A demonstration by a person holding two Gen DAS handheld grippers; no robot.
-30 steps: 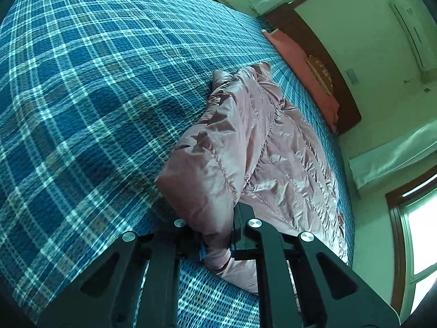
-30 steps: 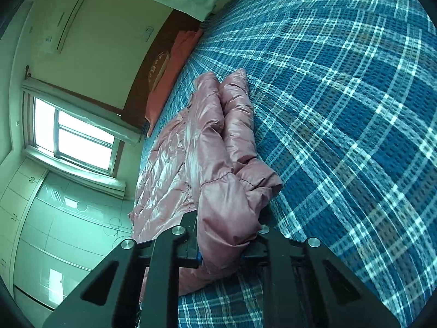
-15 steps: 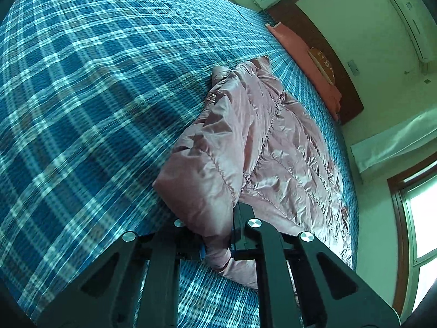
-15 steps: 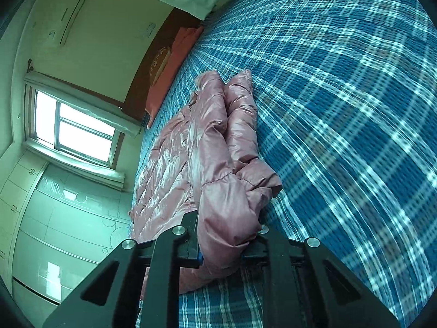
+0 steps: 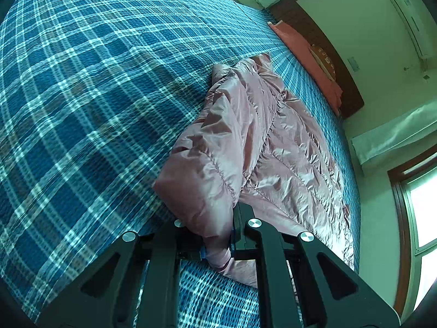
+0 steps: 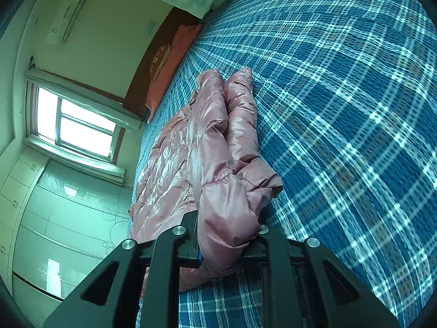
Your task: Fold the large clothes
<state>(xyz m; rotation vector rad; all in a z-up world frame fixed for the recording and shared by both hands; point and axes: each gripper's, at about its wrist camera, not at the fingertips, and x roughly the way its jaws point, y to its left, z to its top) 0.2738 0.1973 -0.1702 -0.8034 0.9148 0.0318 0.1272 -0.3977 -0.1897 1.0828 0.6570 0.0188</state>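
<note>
Nothing in either view can be read. The brownish cushion point(image 5: 325, 60) lying on the red pillow at the head edge of the bed carries a pale pattern that might be lettering, but it is too small and blurred to make out. The air conditioner point(image 6: 68, 13) high on the wall has a small mark on its casing, also illegible.

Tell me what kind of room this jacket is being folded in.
Most likely a home bedroom. The pink jacket lies on a wide bed under a blue plaid bedspread, with an orange pillow against a dark wooden headboard. A wall air conditioner and a window also show.
</note>
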